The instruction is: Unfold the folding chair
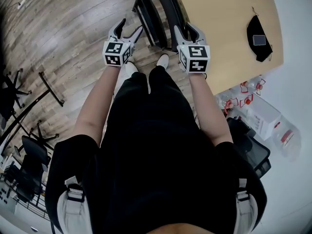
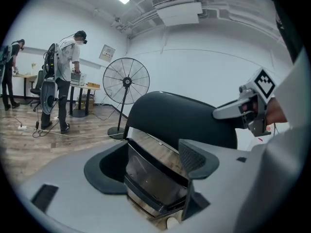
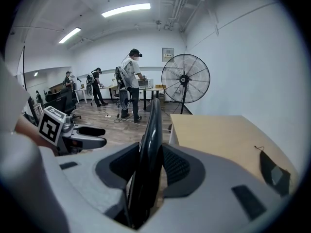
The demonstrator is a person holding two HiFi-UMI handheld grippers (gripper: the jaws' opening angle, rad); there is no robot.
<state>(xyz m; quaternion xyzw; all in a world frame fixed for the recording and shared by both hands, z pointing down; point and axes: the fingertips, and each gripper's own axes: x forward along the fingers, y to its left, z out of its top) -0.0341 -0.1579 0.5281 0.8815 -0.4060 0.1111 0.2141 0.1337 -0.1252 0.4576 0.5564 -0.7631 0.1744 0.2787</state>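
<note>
Beside the desk (image 1: pixel 229 13), whose pale wood top is smooth and matt, the folding chair (image 1: pixel 158 11) shows a glossy black plastic back on dark, shiny metal bars. Your right claw (image 3: pixel 149 168) is matt grey plastic with rough, cross-hatched black pads (image 3: pixel 179 168). The plank floor (image 1: pixel 73 28) left of the desk has a soft sheen.

The folding chair (image 1: pixel 155 14) stands on the wood-plank floor (image 1: pixel 73 23) beside a table (image 1: pixel 219 18) bearing a black pouch (image 1: pixel 258 39).

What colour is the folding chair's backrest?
Black. The backrest shows best in the left gripper view.
</note>
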